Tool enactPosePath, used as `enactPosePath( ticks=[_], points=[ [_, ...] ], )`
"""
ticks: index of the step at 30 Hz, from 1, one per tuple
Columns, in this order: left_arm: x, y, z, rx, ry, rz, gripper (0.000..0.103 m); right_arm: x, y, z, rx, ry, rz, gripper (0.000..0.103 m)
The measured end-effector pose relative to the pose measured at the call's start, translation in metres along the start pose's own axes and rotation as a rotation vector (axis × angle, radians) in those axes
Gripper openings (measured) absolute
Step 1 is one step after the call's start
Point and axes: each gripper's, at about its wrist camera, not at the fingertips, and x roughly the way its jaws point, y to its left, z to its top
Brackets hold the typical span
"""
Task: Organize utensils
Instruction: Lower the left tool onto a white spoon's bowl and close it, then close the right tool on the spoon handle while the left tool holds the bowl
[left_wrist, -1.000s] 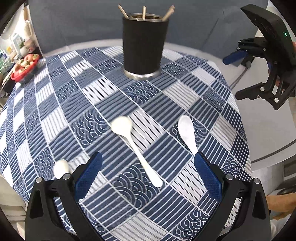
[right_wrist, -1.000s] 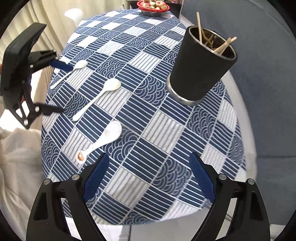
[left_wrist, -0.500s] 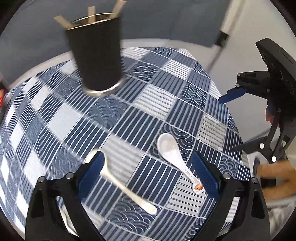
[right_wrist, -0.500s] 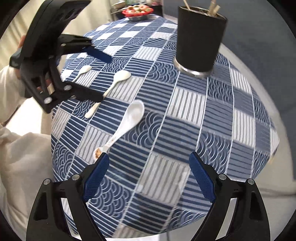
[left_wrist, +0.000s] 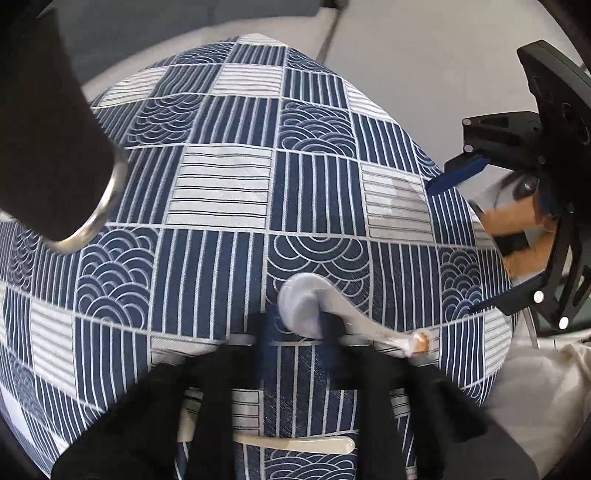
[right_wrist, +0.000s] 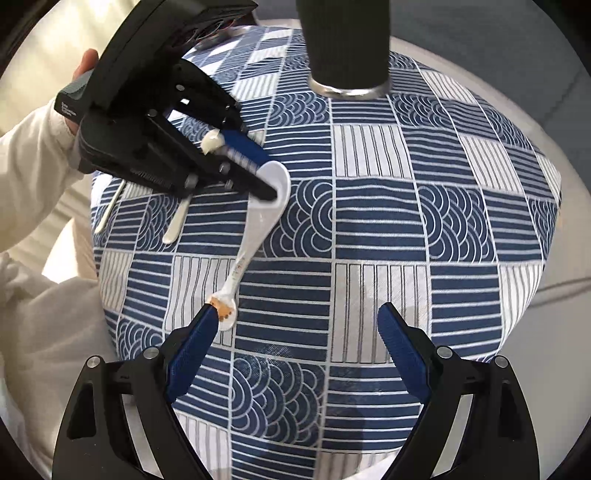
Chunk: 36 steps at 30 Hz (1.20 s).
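Note:
A white ceramic spoon (right_wrist: 255, 236) with an orange mark at its handle end lies on the blue patterned tablecloth (right_wrist: 406, 221). My left gripper (right_wrist: 271, 177) points down at the spoon's bowl (left_wrist: 299, 306). Its jaws are closing, blurred, with the bowl's edge pinched between the pads. My right gripper (right_wrist: 297, 308) hangs open low over the cloth. Its left fingertip (right_wrist: 208, 314) sits right beside the spoon's handle end, and nothing is between its fingers. In the left wrist view the right gripper (left_wrist: 450, 247) stands at the table's right edge.
A black utensil cup (right_wrist: 347, 40) with a metal base ring stands at the far side, large at the left in the left wrist view (left_wrist: 48, 129). Two more white spoons (right_wrist: 177, 225) (right_wrist: 107, 214) lie under the left gripper. A person's cream sleeve (right_wrist: 33, 184) is at the left edge.
The left gripper swung right and down onto the rightmost spoon, and its wide-open jaws came together at the bowl. The right gripper dropped toward the same spoon's handle end, still open.

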Motion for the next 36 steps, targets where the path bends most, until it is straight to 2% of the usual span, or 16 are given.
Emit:
enactPosePath(
  ticks=[5,12,16,17,18,19,20,21,25,26,32,35,36],
  points=[
    [-0.002,0.007,-0.001,-0.022,-0.007,-0.004,0.009,0.009,0.011,0.003,0.049,-0.026,-0.002,0.083],
    [-0.013,0.016,-0.009,-0.078,-0.036,0.021,0.008,0.027,0.033,0.019,0.009,-0.010,0.044,0.083],
    [-0.023,0.020,-0.013,-0.124,-0.063,0.030,0.007,0.041,0.045,0.027,-0.031,0.022,0.059,0.074],
    [-0.025,0.022,-0.014,-0.129,-0.066,0.030,0.007,0.044,0.048,0.029,-0.041,0.032,0.058,0.062],
    [-0.027,0.022,-0.015,-0.135,-0.068,0.031,0.007,0.050,0.051,0.032,-0.056,0.053,0.059,0.039],
    [-0.029,0.022,-0.016,-0.141,-0.071,0.038,0.007,0.052,0.054,0.034,-0.070,0.059,0.045,0.035],
    [-0.031,0.023,-0.018,-0.149,-0.072,0.047,0.007,0.052,0.054,0.037,-0.071,0.060,0.060,0.015],
    [-0.032,0.024,-0.019,-0.157,-0.072,0.050,0.007,0.052,0.052,0.041,-0.054,0.070,0.097,0.012],
    [-0.044,0.029,-0.027,-0.190,-0.091,0.076,0.006,0.049,0.050,0.052,-0.086,0.077,0.062,0.009],
    [-0.049,0.030,-0.029,-0.195,-0.097,0.084,0.006,0.046,0.050,0.054,-0.097,0.073,0.061,0.000],
    [-0.079,0.031,-0.035,-0.227,-0.150,0.148,0.006,0.025,0.052,0.082,-0.177,0.027,0.059,0.001],
    [-0.094,0.032,-0.035,-0.247,-0.171,0.179,0.006,0.021,0.058,0.093,-0.212,0.005,0.054,0.006],
    [-0.097,0.032,-0.036,-0.252,-0.177,0.188,0.006,0.021,0.061,0.093,-0.220,-0.009,0.063,0.012]
  ],
)
